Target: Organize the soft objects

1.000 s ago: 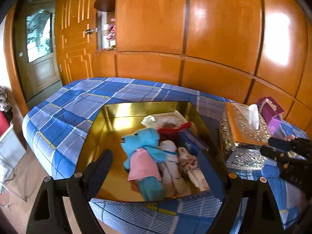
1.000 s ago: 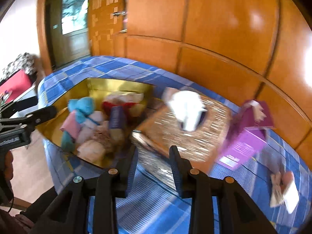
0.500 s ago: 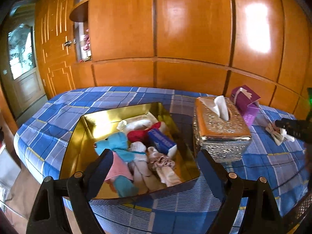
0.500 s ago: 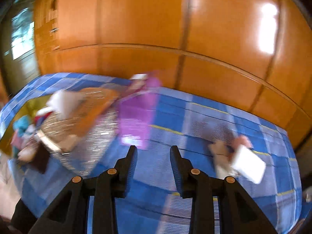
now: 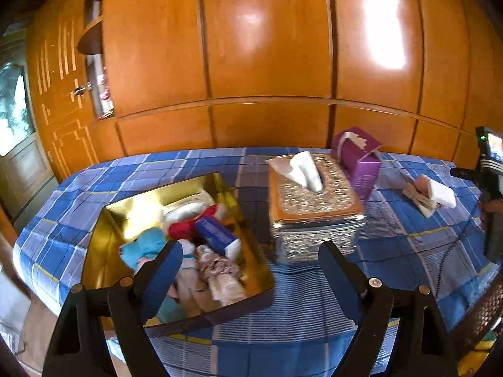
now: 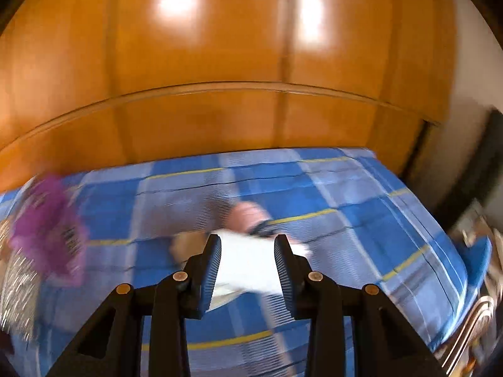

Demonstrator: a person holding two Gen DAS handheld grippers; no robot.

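White cloth (image 6: 248, 264) beyond right tongs (image 6: 247, 251), untouched

Blurred throughout. Right gripper (image 6: 246, 262) over blue plaid cloth (image 6: 345, 220), jaws part-open, nothing clamped. White soft item (image 6: 248, 267) on the cloth seen between the fingers, a pinkish piece (image 6: 246, 215) just beyond. Purple box (image 6: 50, 229) at far left. Orange wood panelling (image 6: 220, 62) behind.

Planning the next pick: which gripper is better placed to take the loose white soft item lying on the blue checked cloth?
Right. The right gripper has its jaws apart and framing the white soft item. The left gripper points at the gold box and silver tissue box, far from it.
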